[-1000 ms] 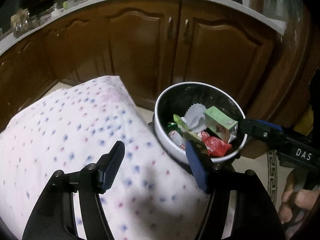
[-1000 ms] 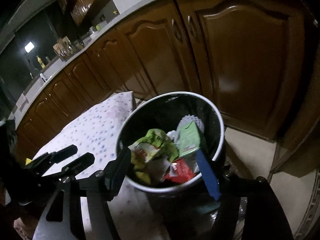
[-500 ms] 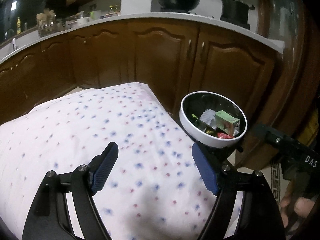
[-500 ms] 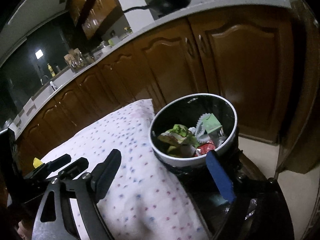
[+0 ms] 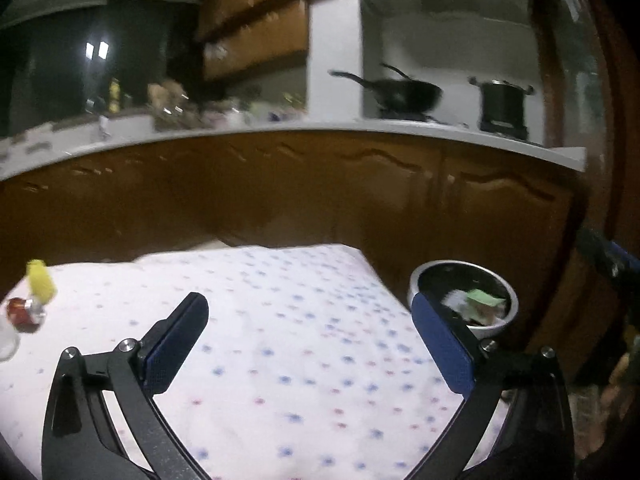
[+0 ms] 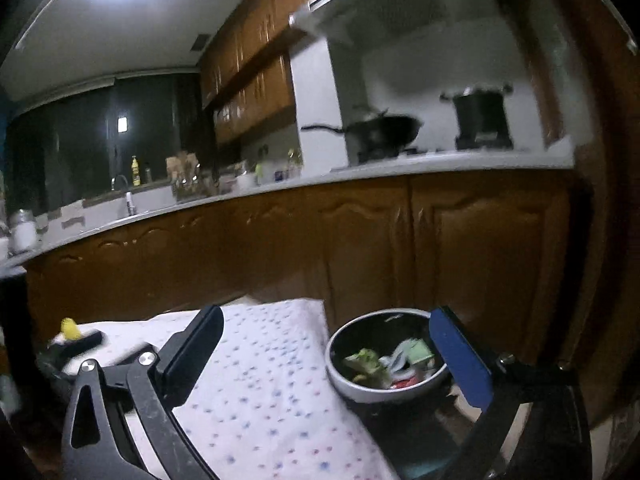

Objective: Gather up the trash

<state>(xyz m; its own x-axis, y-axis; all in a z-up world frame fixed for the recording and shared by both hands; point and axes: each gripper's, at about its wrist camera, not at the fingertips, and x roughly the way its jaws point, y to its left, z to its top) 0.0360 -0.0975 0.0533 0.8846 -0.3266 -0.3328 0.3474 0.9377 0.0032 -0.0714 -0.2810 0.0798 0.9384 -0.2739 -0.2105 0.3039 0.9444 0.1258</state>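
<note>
Spotted white tablecloth point(image 5: 280, 340) holds a yellow scrap point(image 5: 40, 284) far left; both grippers point(image 5: 308, 344) point(image 6: 328, 356) gape empty. Approach it low (round white-rimmed bin point(image 6: 384, 392) waits right, already littered).

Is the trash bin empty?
No, the trash bin holds a green wrapper and other scraps.

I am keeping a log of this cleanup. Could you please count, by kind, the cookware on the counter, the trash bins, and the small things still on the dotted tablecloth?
Cookware: 2, a wok and a pot
Trash bin: 1
Small things on the tablecloth: 2, a yellow item and a red item
Total: 5
</note>
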